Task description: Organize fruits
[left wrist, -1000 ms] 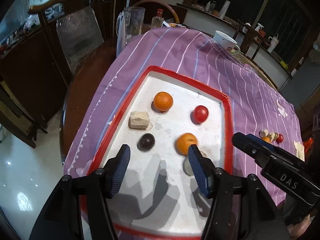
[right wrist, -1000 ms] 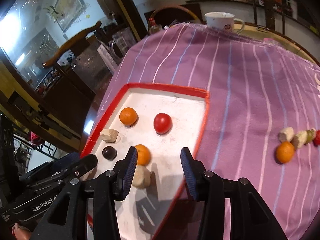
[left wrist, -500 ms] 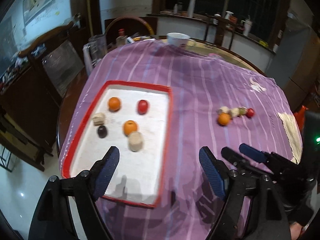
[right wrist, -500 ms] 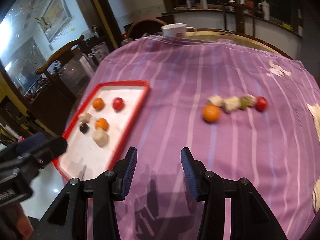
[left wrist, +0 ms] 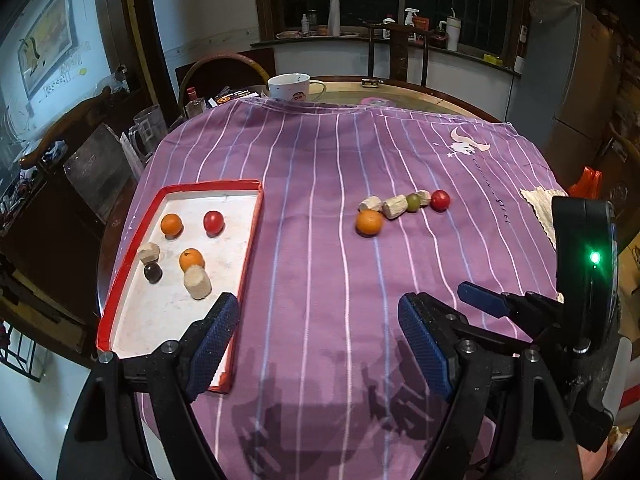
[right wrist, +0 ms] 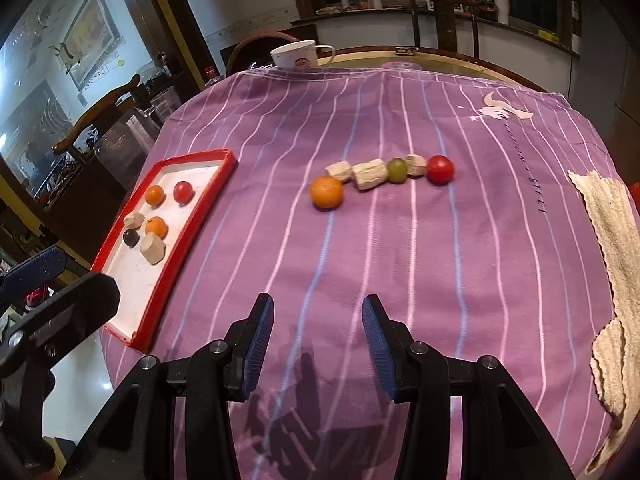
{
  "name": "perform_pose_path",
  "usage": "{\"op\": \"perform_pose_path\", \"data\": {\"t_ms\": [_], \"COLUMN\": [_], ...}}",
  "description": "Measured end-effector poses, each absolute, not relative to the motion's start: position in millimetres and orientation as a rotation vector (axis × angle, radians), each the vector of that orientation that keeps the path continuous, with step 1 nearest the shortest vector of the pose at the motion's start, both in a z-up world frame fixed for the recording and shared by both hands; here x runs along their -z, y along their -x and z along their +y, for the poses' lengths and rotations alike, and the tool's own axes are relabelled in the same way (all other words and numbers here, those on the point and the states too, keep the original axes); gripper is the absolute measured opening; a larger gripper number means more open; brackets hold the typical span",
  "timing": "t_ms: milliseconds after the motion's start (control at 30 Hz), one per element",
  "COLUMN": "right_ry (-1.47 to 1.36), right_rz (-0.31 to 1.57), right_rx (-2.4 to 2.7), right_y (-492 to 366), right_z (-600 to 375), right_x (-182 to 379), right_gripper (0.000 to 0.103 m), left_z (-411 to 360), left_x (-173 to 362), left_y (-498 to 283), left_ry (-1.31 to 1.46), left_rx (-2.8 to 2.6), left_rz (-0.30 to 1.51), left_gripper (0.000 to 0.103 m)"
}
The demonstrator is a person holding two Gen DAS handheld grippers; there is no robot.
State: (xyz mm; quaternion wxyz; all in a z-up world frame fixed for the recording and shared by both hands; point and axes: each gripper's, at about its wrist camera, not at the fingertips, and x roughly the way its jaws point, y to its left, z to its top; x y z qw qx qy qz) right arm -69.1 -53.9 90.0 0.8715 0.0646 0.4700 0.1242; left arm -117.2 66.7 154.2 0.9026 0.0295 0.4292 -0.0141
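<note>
Currently both tools empty. Left tool [left wrist: 318, 346]: jaws wide, having just been opening, nothing between them; it hangs over the purple striped cloth [left wrist: 320, 184] just right of the tray's near corner. Right tool [right wrist: 318, 342]: jaws narrower, moderately parted, nothing held, aimed over open cloth.

Fruit yet to sort: a short row on the cloth, ahead of and beyond both tools. Orange [right wrist: 327, 192] at the row's left end, nearest; then pale chunks [right wrist: 370, 174], green grape [right wrist: 397, 169], another pale piece, red tomato [right wrist: 440, 169] at the right end. Row's long axis runs left to right across the view, roughly square to the right tool's line of reach. Judgement: right tool is nearer and better lined up; the orange lies just left of its centre line, so a forward reach with slight leftward bias should meet it.

Red-rimmed tray [left wrist: 256, 236] at far left, well apart from the row, holds two oranges, a red tomato, a dark fruit and two pale chunks.

Bench is round, cloth-covered; white mug [left wrist: 289, 86] at the far edge, beige rag [right wrist: 612, 240] on the right. Dim room, chairs and counter behind.
</note>
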Motion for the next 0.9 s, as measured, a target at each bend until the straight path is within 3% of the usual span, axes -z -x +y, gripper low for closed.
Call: {"op": "perform_pose_path", "data": {"t_ms": [900], "right_ry": [-0.143], "right_rz": [1.047], "right_rx": [-0.284], "right_y": [69], "right_z": [-116], "right_x": [-63], "right_gripper": [0.051], "left_z": [6], "left_x": [-125], "left_y": [115], "left_ry": [-0.052], "left_rx": [0.001], "left_rz": [0.976], "left_gripper": [0.081]}}
